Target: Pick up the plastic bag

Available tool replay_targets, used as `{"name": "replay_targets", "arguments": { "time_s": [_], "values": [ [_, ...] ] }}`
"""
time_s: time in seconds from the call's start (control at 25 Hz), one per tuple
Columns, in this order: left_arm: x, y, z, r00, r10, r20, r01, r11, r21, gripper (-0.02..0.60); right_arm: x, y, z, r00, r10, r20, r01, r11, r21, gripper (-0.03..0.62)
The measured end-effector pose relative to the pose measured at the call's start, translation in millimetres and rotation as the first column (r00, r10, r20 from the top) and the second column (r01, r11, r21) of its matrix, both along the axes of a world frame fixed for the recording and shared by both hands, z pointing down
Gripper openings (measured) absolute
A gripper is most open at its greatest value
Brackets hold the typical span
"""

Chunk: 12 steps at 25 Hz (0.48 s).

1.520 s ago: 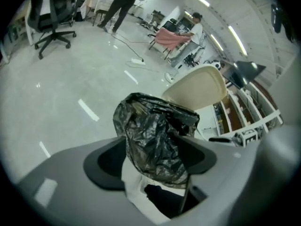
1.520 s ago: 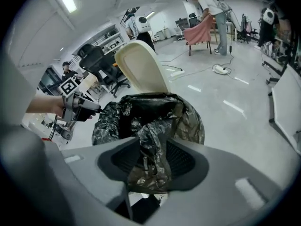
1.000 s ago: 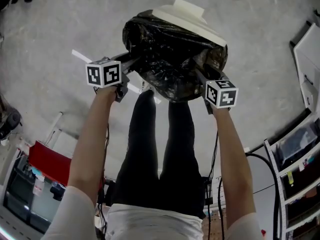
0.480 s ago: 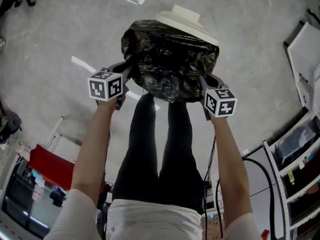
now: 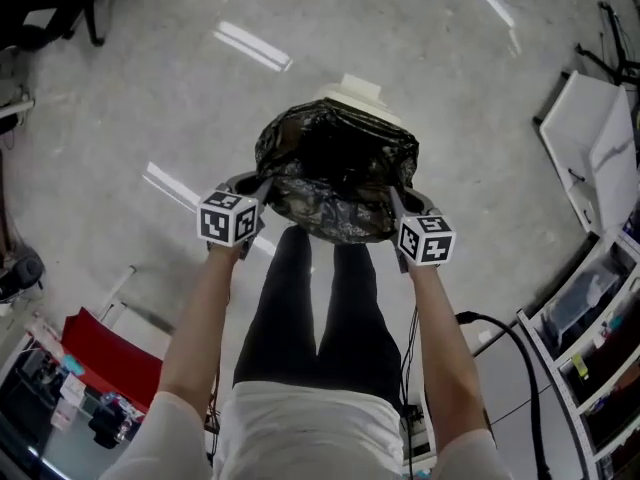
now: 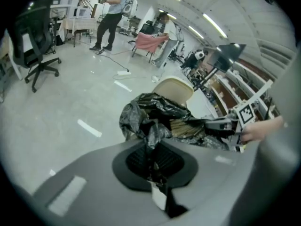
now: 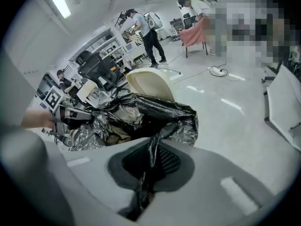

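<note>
A black plastic bag (image 5: 338,173) with crumpled paper inside hangs open between my two grippers, above the grey floor. My left gripper (image 5: 262,184) is shut on the bag's left rim; in the left gripper view a twist of black film (image 6: 153,134) runs down between the jaws (image 6: 155,166). My right gripper (image 5: 393,200) is shut on the right rim, and the right gripper view shows a strip of film (image 7: 155,147) pinched in the jaws (image 7: 143,180). A cream lid-like object (image 5: 352,96) shows just behind the bag.
A person's black-trousered legs (image 5: 310,298) stand under the bag. A red box (image 5: 110,363) lies at lower left, shelving (image 5: 590,338) at right, a white panel (image 5: 590,138) at upper right, an office chair (image 6: 35,41) at far left. Other people (image 7: 148,29) stand in the distance.
Both grippers have closed on the bag's rims. The bag has come up off the cream object, and now looks smaller and farther from the head camera.
</note>
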<state>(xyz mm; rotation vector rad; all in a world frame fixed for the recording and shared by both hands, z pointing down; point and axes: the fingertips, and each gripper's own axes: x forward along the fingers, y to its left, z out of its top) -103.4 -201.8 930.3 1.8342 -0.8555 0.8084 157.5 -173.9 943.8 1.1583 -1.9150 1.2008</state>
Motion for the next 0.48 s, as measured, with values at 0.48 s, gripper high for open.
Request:
{"name": "replay_targets", "arguments": {
  "time_s": [0.48],
  "values": [
    [-4, 25, -139, 0.997, 0.079, 0.024, -0.081, 0.993, 0.088, 0.006, 4, 19, -127, 0.999, 0.037, -0.006, -0.037, 0.997, 0.066, 0.003]
  ]
}}
